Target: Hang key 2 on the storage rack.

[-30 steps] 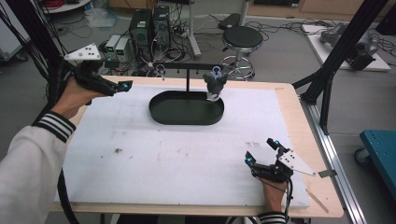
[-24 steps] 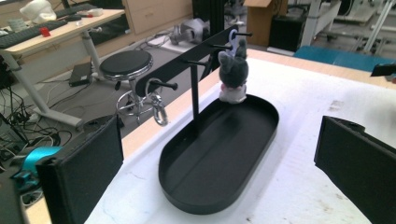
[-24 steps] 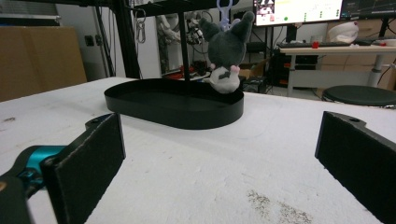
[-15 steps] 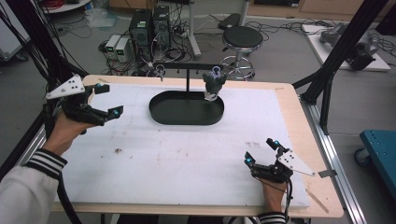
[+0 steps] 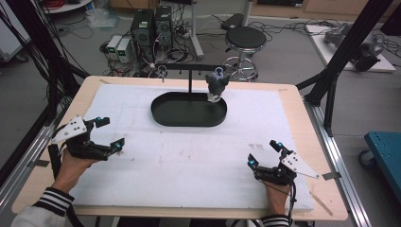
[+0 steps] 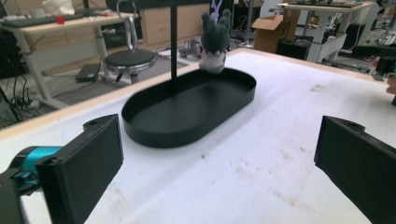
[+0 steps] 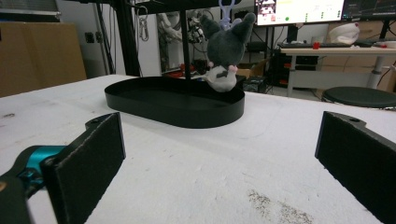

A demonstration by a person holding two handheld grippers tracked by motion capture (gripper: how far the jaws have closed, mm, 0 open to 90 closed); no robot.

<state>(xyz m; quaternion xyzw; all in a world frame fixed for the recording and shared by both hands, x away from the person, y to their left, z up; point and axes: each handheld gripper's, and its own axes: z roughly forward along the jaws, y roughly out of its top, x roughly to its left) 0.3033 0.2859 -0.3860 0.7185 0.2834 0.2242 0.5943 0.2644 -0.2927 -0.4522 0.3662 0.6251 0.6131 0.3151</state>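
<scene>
the white mat (image 5: 198, 165) lies bare between both spread tongs, left (image 5: 109, 134) and right (image 5: 265, 153), near its front edge.

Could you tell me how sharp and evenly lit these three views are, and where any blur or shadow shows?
High view: even overhead light, mildly soft overall, with faint shadow beside the black tray. Left gripper view: the plush toy and the background are blurred, and the nearby white mat is bright. Right gripper view: the plush toy and tray are fairly crisp, while the close jaws look soft-edged.
</scene>
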